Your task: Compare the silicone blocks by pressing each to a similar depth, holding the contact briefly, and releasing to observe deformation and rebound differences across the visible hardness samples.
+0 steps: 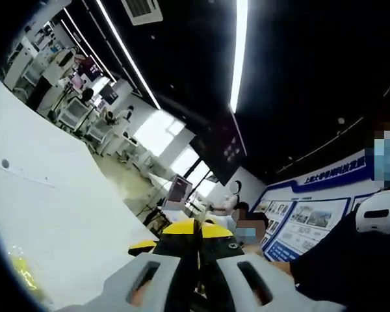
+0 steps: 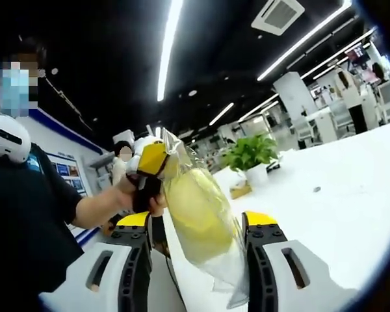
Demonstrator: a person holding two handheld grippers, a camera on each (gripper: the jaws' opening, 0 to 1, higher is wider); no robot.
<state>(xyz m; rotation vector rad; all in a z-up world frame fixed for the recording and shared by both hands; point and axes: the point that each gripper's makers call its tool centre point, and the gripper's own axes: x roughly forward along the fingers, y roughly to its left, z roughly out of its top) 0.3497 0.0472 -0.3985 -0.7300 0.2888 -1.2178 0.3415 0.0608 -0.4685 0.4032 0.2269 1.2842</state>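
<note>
A clear plastic bag point(image 2: 216, 260) with a pale yellow silicone block point(image 2: 198, 214) inside hangs in the air in the right gripper view. My left gripper point(image 2: 151, 161), held by a hand, pinches the bag's top corner. In its own view the left gripper point(image 1: 196, 229) has its yellow tips pressed together. My right gripper point(image 2: 196, 220) stands open, with one jaw on each side of the hanging bag; whether the jaws touch the bag is unclear.
A white table point(image 2: 351, 195) stretches to the right, carrying a potted plant point(image 2: 250, 156) and a small tan box point(image 2: 239, 190). The same table point(image 1: 65, 208) is at the left, with something yellowish in plastic point(image 1: 19, 273) at its near edge. A person in dark clothes point(image 2: 26, 214) stands close.
</note>
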